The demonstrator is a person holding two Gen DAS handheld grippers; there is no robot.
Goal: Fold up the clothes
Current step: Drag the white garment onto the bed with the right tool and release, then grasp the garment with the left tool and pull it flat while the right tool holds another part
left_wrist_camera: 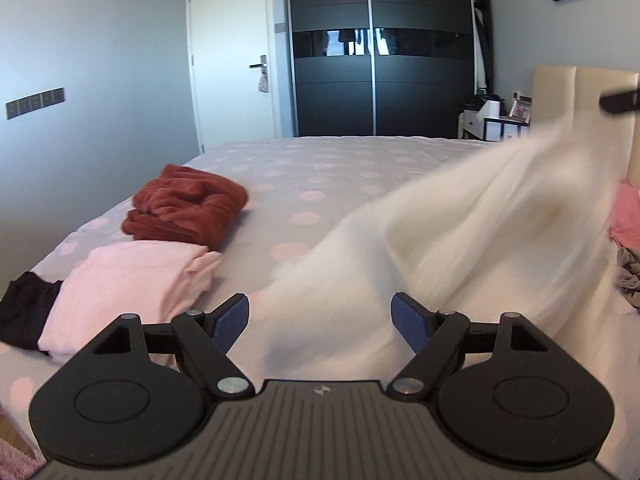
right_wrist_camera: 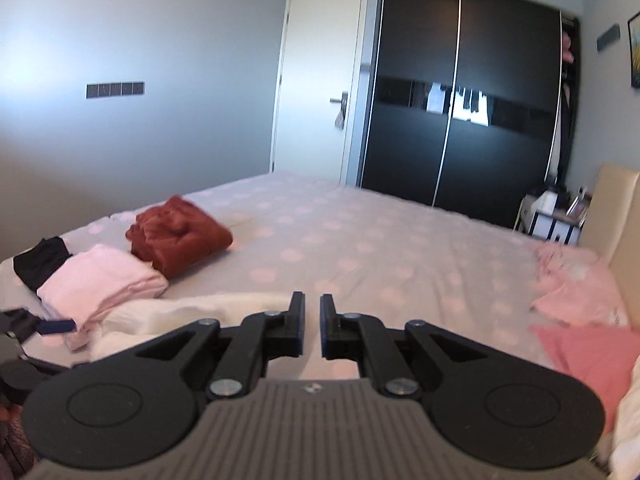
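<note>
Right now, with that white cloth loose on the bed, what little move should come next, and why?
Probably ease the left gripper onto the white garment's near edge and close. Its jaws stand wide and empty, the right gripper shows a narrow gap with no cloth in it, and the garment lies unfolded on the bed.

A bed [left_wrist_camera: 340, 168] with a pale grey cover dotted in soft pink. On it lie a rust-red folded garment [left_wrist_camera: 186, 206], a pale pink folded garment [left_wrist_camera: 124, 280], a black garment [left_wrist_camera: 24, 312] and a cream-white cloth [left_wrist_camera: 460, 236]. The wardrobe [left_wrist_camera: 380, 48] is black.
</note>
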